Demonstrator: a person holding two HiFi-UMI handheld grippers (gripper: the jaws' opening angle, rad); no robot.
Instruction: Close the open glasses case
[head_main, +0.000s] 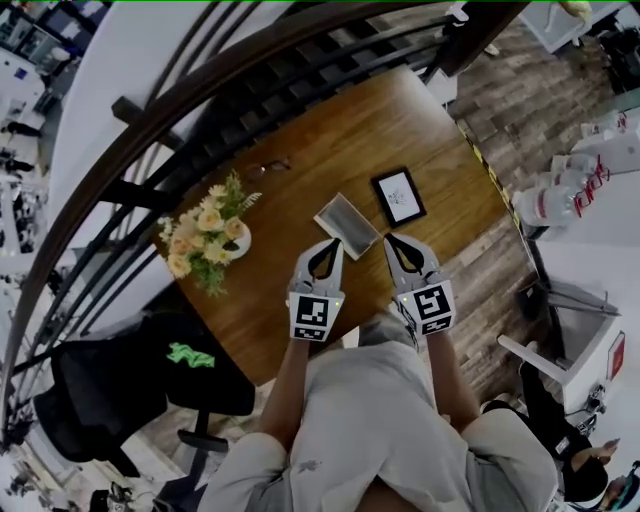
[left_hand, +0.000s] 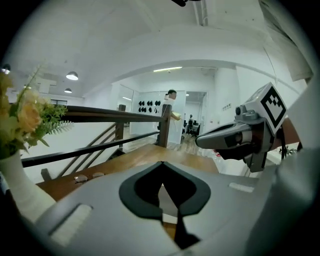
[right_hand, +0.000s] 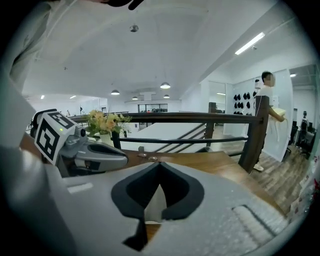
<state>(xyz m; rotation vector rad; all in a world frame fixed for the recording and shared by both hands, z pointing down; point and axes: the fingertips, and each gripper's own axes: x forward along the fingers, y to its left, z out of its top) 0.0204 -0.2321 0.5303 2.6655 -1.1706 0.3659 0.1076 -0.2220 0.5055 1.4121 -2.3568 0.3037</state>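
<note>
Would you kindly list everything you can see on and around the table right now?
Table: one, brown wood, beside the railing.
Glasses case: one, grey, open, mid-table, just ahead of both grippers.
Picture frame: one, black, right of the case.
Glasses: one pair, table's far side.
Vase: one, white, yellow flowers, table's left.
Railing: one, dark wood, behind the table.
Chair: one, black, lower left.
Bottles: several, clear, red labels, far right.
Left gripper: grey, shut, empty.
Right gripper: grey, shut, empty.
</note>
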